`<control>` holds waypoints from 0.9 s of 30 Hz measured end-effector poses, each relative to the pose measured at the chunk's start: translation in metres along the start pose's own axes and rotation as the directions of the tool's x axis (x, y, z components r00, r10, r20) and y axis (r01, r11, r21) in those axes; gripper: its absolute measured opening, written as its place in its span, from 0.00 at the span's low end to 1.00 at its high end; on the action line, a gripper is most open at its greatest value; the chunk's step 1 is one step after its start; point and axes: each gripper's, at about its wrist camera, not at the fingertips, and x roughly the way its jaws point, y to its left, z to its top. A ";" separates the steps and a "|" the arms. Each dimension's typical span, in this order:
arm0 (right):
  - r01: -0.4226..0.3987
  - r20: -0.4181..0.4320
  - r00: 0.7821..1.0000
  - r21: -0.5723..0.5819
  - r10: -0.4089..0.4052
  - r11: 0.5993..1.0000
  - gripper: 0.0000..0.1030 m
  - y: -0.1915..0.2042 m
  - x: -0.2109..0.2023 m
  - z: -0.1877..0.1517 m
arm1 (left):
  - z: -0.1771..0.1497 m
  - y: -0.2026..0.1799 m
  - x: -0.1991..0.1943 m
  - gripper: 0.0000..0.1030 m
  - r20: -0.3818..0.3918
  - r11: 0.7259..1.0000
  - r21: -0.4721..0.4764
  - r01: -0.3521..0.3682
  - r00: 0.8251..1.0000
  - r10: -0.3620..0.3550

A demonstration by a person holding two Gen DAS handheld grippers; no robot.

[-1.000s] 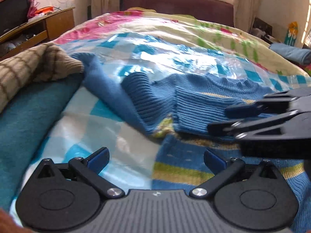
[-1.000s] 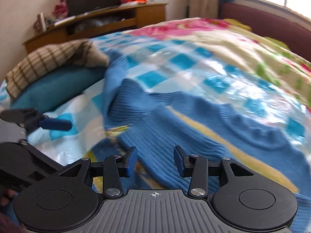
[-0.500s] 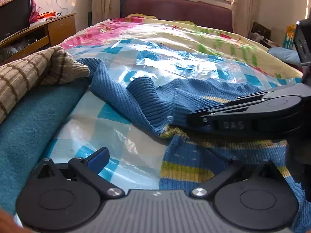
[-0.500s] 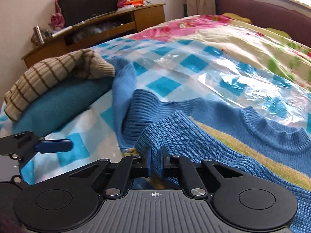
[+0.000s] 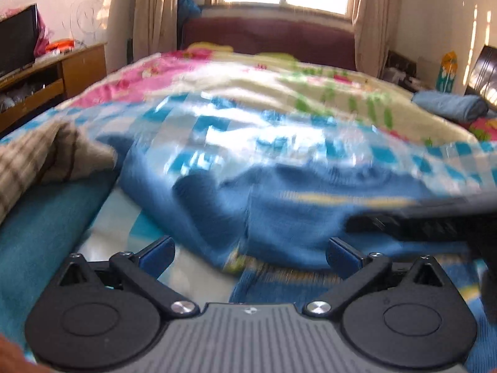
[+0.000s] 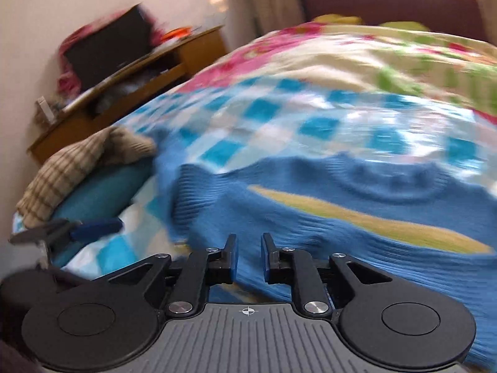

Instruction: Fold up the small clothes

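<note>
Right gripper (image 6: 247, 258): jaws narrowly parted and opening, nothing visibly pinched, low over the near folded edge of the blue striped sweater (image 6: 357, 217). Left gripper (image 5: 250, 253): jaws wide apart, empty, at the sweater's near-left fold. Sweater lies on the checkered plastic sheet (image 6: 279, 121) over the bed. Left: beige knit (image 6: 77, 168), teal garment (image 6: 99, 192). Step, judged: sleeve fold laid in; next calls for regripping the hem.

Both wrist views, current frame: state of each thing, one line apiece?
Blue sweater: lies rumpled on the bed, not yet folded, one sleeve trailing toward the brown garment.
Right tool: jaws narrow and opening, sweater edge just below them, no clear grip.
Left tool: open wide, nothing between the pads.
Brown striped garment: heaped on a teal cushion.
Plastic sheet: spread flat on the bed.
</note>
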 end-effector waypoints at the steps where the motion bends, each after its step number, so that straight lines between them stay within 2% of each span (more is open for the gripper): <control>1: 0.035 0.005 0.999 0.017 -0.035 0.999 0.18 -0.009 -0.005 -0.002 | 0.005 -0.003 0.006 1.00 0.004 1.000 -0.006 0.000 1.000 0.000; 3: 0.119 0.000 0.993 0.070 -0.119 0.990 0.18 -0.031 -0.011 -0.009 | 0.010 -0.008 0.016 1.00 0.009 0.999 -0.030 0.014 1.000 -0.014; 5: 0.202 -0.021 0.979 0.121 -0.201 0.972 0.18 -0.054 -0.015 -0.019 | 0.008 -0.014 0.030 1.00 0.003 0.999 -0.042 -0.009 1.000 0.009; 7: 0.271 -0.069 0.962 0.169 -0.263 0.947 0.16 -0.073 -0.014 -0.031 | 0.000 -0.018 0.050 1.00 -0.074 0.998 -0.031 -0.062 0.995 0.060; 9: 0.264 -0.074 0.964 0.196 -0.254 0.945 0.16 -0.079 -0.019 -0.033 | -0.010 -0.014 0.064 1.00 -0.168 0.995 -0.041 -0.094 0.982 0.086; 11: 0.274 -0.071 0.961 0.169 -0.265 0.947 0.19 -0.067 -0.022 -0.026 | -0.014 -0.007 0.060 1.00 -0.172 0.992 -0.088 -0.090 0.982 0.074; 15: 0.176 -0.026 0.984 0.104 -0.174 0.979 0.19 -0.034 -0.016 0.002 | -0.010 -0.002 0.045 1.00 -0.116 0.988 -0.110 -0.109 0.989 0.096; 19: 0.033 -0.034 0.999 0.038 -0.032 0.999 0.19 0.008 0.014 0.040 | -0.014 0.008 0.045 1.00 -0.123 0.983 -0.149 -0.107 0.988 0.089; 22: -0.057 -0.076 0.995 -0.005 0.056 0.998 0.19 0.037 0.049 0.066 | -0.018 0.013 0.049 1.00 -0.139 0.981 -0.168 -0.101 0.987 0.078; 27: -0.136 -0.159 0.979 -0.044 0.127 0.990 0.19 0.068 0.114 0.093 | -0.023 0.019 0.054 1.00 -0.147 0.979 -0.186 -0.080 0.988 0.053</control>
